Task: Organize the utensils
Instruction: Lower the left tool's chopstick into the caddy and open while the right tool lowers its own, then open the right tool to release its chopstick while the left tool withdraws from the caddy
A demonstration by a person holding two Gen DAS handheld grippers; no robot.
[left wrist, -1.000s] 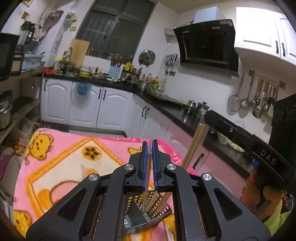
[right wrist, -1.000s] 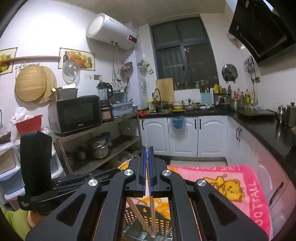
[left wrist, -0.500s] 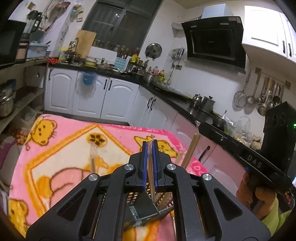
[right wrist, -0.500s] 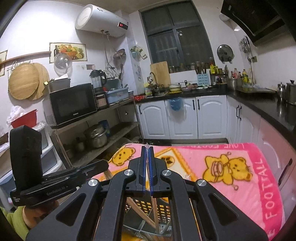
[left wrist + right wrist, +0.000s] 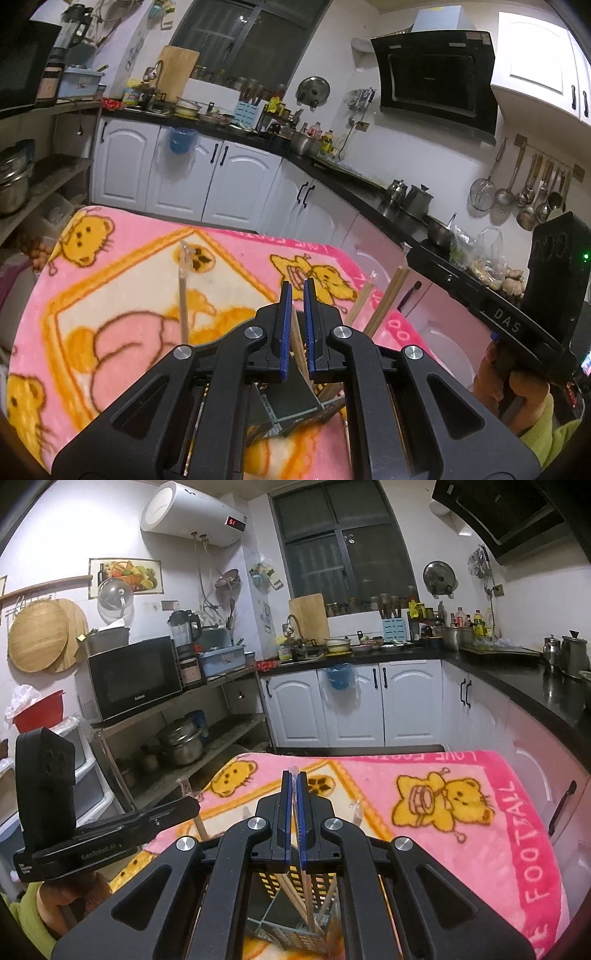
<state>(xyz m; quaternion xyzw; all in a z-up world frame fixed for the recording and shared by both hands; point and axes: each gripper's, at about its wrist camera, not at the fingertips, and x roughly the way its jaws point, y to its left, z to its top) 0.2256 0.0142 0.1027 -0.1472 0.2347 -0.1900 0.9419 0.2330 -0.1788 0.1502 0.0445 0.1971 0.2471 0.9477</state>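
Observation:
A dark mesh utensil holder (image 5: 295, 406) stands on the pink bear blanket (image 5: 122, 288) right below both grippers; it also shows in the right wrist view (image 5: 291, 912). Several wooden chopsticks (image 5: 384, 299) stand in it. My left gripper (image 5: 296, 295) has a small gap between its blue pads, with a wooden chopstick (image 5: 298, 339) in the gap, leaning down into the holder. My right gripper (image 5: 294, 781) is shut on a thin wrapped chopstick (image 5: 306, 890) whose lower end is in the holder. One wrapped chopstick (image 5: 183, 291) lies on the blanket.
The blanket covers a table with its far edge facing white cabinets (image 5: 184, 177). A black counter (image 5: 369, 199) with pots runs along the right. A shelf with a microwave (image 5: 133, 675) and pans stands at the left. The other hand-held gripper (image 5: 517, 314) shows at the right.
Both grippers have tilted and dropped towards the table, so more blanket shows. The left pads have parted slightly around their chopstick. The right stays shut.

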